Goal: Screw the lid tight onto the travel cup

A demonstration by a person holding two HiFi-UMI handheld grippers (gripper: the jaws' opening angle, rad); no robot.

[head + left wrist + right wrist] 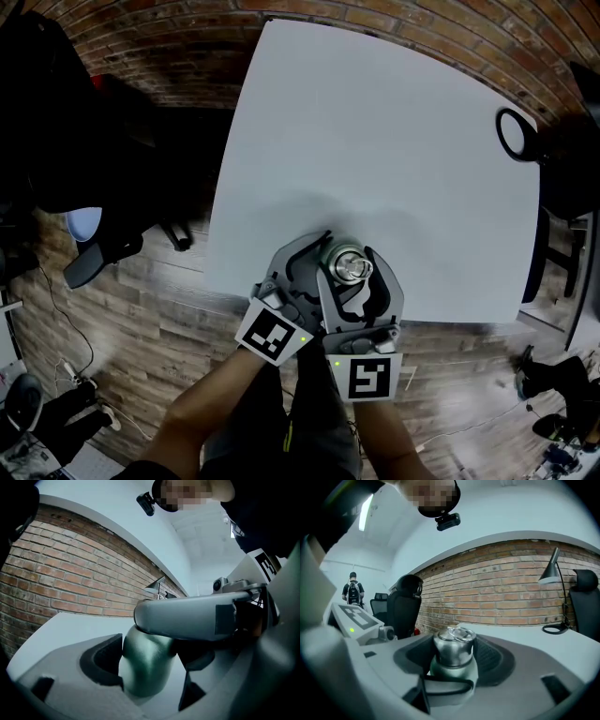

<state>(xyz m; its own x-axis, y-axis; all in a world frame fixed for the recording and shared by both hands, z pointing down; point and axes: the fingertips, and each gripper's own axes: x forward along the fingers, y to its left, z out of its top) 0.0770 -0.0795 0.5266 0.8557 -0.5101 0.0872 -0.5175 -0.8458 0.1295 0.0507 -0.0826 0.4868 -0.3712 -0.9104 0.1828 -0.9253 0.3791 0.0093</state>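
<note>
A dark green travel cup (144,665) stands upright near the front edge of the white table (375,141). Its shiny metal lid (453,649) sits on top and shows from above in the head view as the lid (349,267). My left gripper (319,261) reaches in level and low, with its dark pads (101,665) against the cup's body. My right gripper (356,274) lies just above it and crosses the left gripper view as a grey bar. Its curved pads (490,658) hug both sides of the lid.
A black ring-shaped lamp base (514,134) sits at the table's far right, its lamp (551,569) standing before a brick wall. Black office chairs (404,603) stand to the left, on the wooden floor (141,309). A person (352,590) stands far off.
</note>
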